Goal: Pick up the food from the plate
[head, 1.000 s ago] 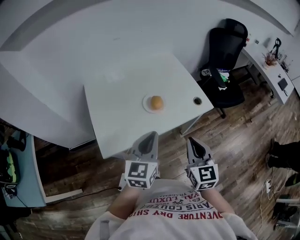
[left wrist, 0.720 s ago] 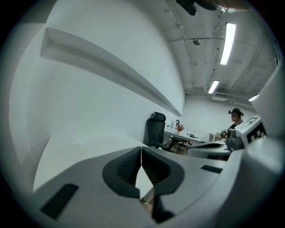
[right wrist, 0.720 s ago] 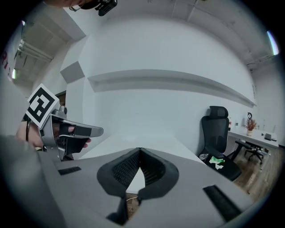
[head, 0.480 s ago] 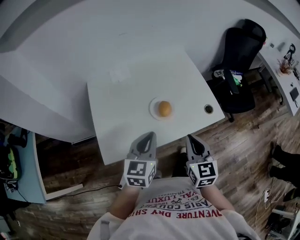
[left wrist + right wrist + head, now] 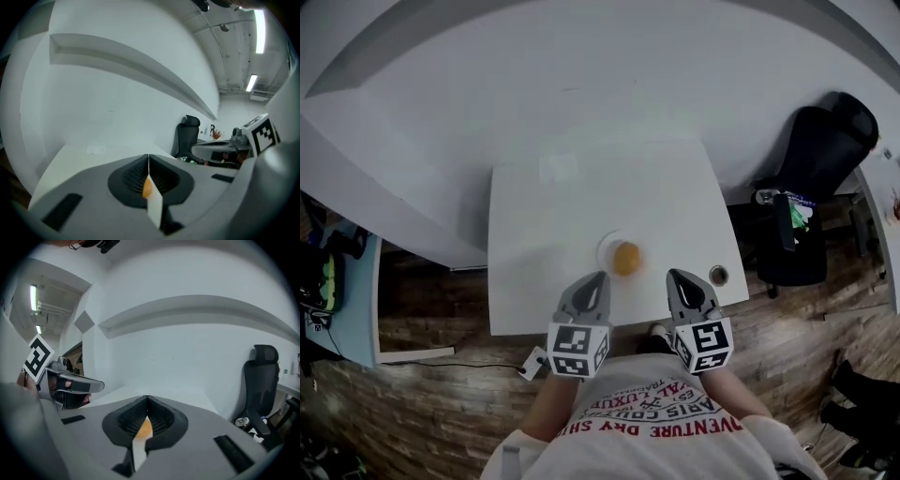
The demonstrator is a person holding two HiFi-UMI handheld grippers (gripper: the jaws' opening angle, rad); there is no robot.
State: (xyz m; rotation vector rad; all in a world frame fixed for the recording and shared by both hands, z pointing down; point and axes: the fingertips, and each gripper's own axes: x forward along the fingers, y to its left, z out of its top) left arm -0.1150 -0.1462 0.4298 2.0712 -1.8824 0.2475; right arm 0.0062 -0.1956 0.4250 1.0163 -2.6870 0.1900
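Two grey grippers, both shut and empty, at the near edge of a white rectangular table point(image 5: 544, 211).

The left gripper point(image 5: 597, 278) and the right gripper point(image 5: 676, 276) point side by side over the table's front edge, with a gap between them. In each gripper view the dark ribbed pads meet tip to tip and clamp nothing. The round orange piece of food point(image 5: 626, 258) sits on a small white round plate point(image 5: 604, 249) near the front edge, just ahead of the gripper tips and between them, with neither touching it. Each gripper view shows it only as an orange patch beyond the closed jaws. A black office chair point(image 5: 814, 178) stands on the wooden floor point(image 5: 441, 394) to the right of the table.
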